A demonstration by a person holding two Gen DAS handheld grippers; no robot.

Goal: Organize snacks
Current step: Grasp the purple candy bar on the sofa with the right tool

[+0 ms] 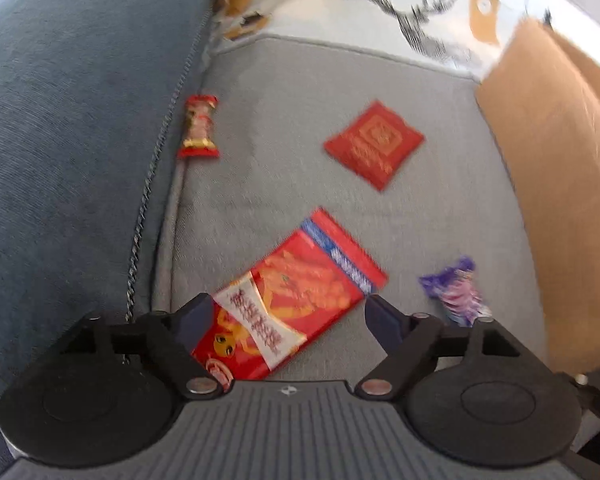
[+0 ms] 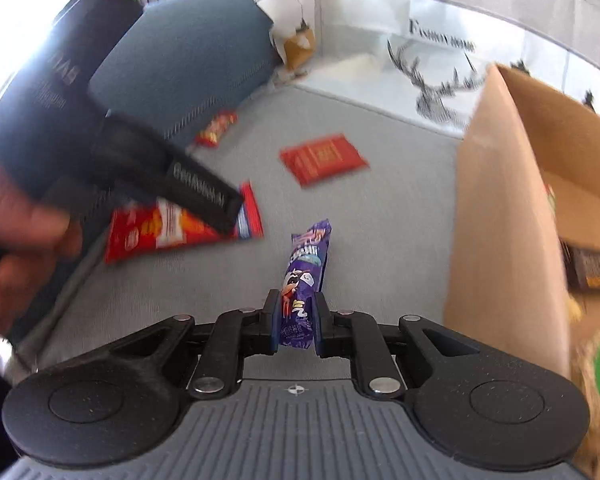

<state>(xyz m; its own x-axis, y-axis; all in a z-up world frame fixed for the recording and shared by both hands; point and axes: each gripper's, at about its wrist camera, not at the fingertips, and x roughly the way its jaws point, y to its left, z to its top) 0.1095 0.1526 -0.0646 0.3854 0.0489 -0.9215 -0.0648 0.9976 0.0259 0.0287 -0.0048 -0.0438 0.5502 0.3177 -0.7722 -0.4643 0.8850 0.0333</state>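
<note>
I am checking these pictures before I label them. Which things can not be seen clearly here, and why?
- Cardboard box: right wrist view; its contents are cut off by the frame edge and blurred.
- Small red candy: left wrist view; print too small and blurred.
- Large red snack bag: its near end is hidden behind the open left gripper.
- Purple snack pack: its lower end is hidden between the right gripper's fingers.

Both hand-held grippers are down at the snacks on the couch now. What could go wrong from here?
1. The right hand-held gripper pinches only the purple packet's near end, so it may droop or slip.
2. The left hand-held gripper is open over the big red bag, off-centre; closing might catch only a corner.
3. The cardboard box wall is close.
</note>
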